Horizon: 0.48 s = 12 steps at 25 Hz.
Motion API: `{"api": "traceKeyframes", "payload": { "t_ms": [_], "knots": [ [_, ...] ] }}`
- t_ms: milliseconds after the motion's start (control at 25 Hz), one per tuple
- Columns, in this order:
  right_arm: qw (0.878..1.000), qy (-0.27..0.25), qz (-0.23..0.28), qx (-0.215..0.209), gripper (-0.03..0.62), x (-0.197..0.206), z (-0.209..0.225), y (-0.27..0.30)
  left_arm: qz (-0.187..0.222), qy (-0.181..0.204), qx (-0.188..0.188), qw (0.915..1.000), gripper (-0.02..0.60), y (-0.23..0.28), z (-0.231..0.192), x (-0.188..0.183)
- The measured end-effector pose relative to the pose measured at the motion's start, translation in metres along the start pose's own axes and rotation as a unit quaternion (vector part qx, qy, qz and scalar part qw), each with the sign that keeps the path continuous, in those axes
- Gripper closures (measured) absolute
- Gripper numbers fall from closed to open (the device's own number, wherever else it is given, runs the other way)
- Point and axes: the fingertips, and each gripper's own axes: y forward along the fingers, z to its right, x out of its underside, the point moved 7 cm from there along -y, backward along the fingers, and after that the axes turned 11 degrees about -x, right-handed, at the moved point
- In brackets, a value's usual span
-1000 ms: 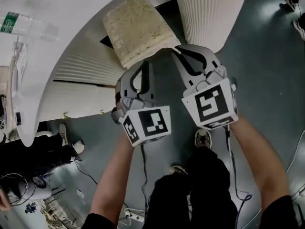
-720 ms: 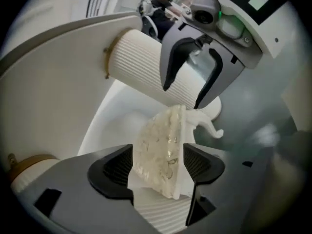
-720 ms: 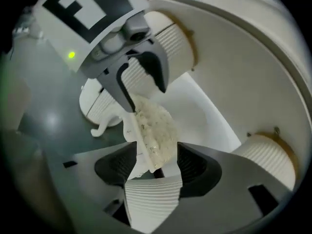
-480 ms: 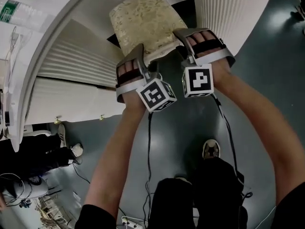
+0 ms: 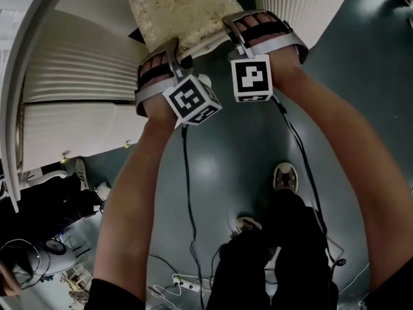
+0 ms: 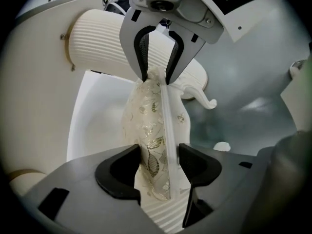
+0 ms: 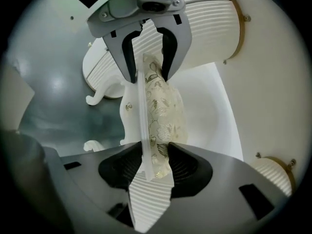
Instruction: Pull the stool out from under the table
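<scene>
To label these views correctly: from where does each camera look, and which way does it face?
Head view: on the person's head, facing steeply down at the stool at the table; shows forearms, legs, left gripper, right gripper.
Left gripper view: on the left gripper, facing along its jaws, just closed onto the stool seat; right gripper opposite.
Right gripper view: on the right gripper, jaws likewise just closed onto the seat; left gripper opposite.
Shared: all show the stool and both grippers.

stool (image 7: 163, 111) seemingly gripped, right tool (image 7: 154, 150) just closing
</scene>
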Motion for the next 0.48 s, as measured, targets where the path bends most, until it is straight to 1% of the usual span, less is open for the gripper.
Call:
{"api": "traceKeyframes", "payload": {
  "t_ms": [120,280,480],
  "knots": [
    [1.000,0.002,0.000,0.004,0.428,0.001,-0.007,-0.014,0.008,0.001,-0.007,0.9999,0.321,-0.013,0.001,-0.002],
    [1.000,0.007,-0.008,-0.001,0.434,-0.003,-0.041,-0.045,0.017,0.004,0.005,0.9998,0.328,-0.048,0.023,-0.006],
    [1.000,0.019,-0.023,-0.004,0.436,-0.005,-0.057,-0.074,0.021,0.016,0.013,0.9996,0.337,-0.075,0.029,-0.013]
  ]
}}
